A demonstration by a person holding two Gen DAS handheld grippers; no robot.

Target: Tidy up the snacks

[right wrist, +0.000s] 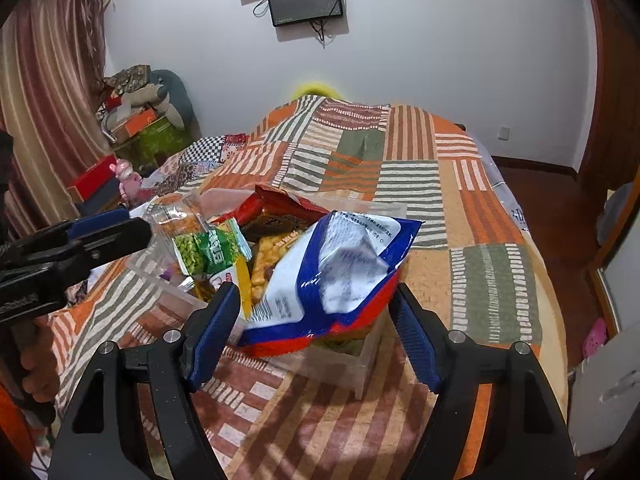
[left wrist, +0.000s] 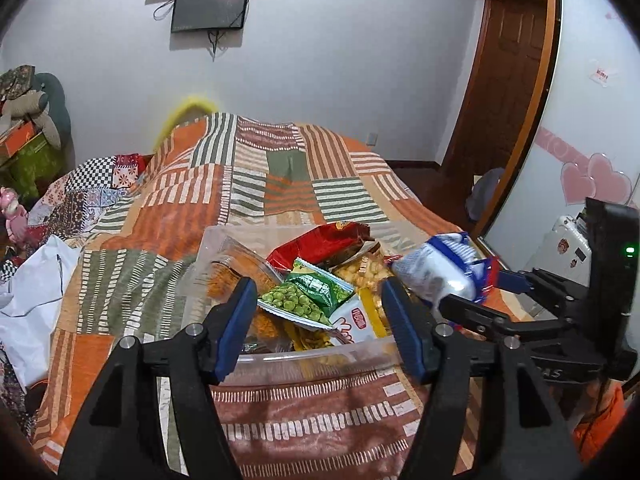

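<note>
Clear plastic bin (left wrist: 304, 356) on the quilt (left wrist: 280, 176) is heaped with snacks. Left gripper (left wrist: 320, 312) is held wide and empty. At three o'clock, the blue-white bag (right wrist: 332, 272) lies between the right gripper (right wrist: 320, 332) fingers, spread wide; a slide off the heap is risked.

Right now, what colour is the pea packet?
Green pea packet, clearest in the left wrist view.
</note>
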